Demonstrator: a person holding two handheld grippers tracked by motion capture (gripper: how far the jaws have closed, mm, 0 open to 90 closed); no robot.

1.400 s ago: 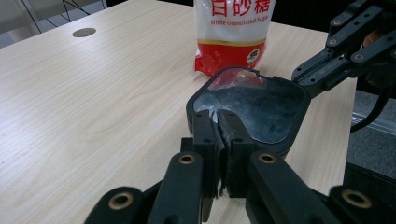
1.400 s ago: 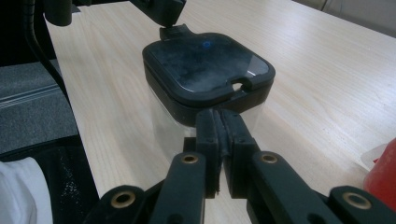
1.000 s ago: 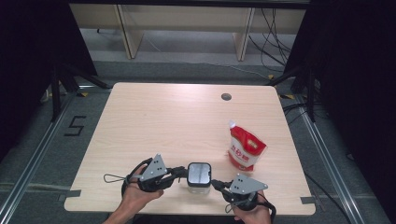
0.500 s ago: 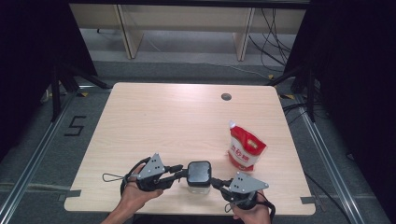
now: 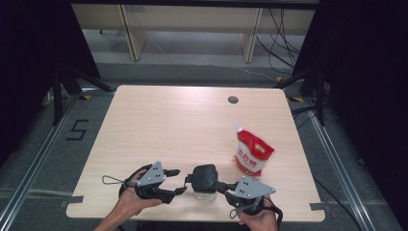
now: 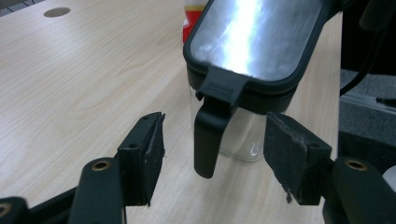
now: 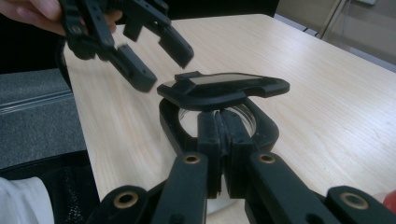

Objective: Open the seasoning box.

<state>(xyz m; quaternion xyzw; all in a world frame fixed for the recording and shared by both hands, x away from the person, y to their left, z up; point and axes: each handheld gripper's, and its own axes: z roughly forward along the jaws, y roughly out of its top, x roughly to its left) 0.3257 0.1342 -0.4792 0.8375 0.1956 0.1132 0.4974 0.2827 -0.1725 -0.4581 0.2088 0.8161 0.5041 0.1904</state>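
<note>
A small clear container (image 5: 204, 191) with a black lid (image 5: 204, 176) stands near the table's front edge. My left gripper (image 5: 181, 181) is at its left side. Its jaws have just been opening and stand apart, with the lid's black latch tab (image 6: 208, 135) hanging between the pads (image 6: 150, 156) untouched. The glossy lid (image 6: 254, 42) rises just beyond. My right gripper (image 5: 222, 187) comes in from the right. Its jaws (image 7: 224, 135) are pressed together on the container's black rim (image 7: 170, 123). The lid (image 7: 224, 88) sits slightly raised over the rim, and the left gripper (image 7: 159, 58) hovers behind it.
A red and white pouch (image 5: 253, 154) stands upright to the right of the container. A round cable hole (image 5: 233, 99) sits at the far side of the wooden table (image 5: 168, 120). Dark floor and metal rails surround the table.
The left gripper's jaws have spread apart and no longer pinch the latch tab. The lid's top turned from bright glare to dark. Neither hand has shifted.
</note>
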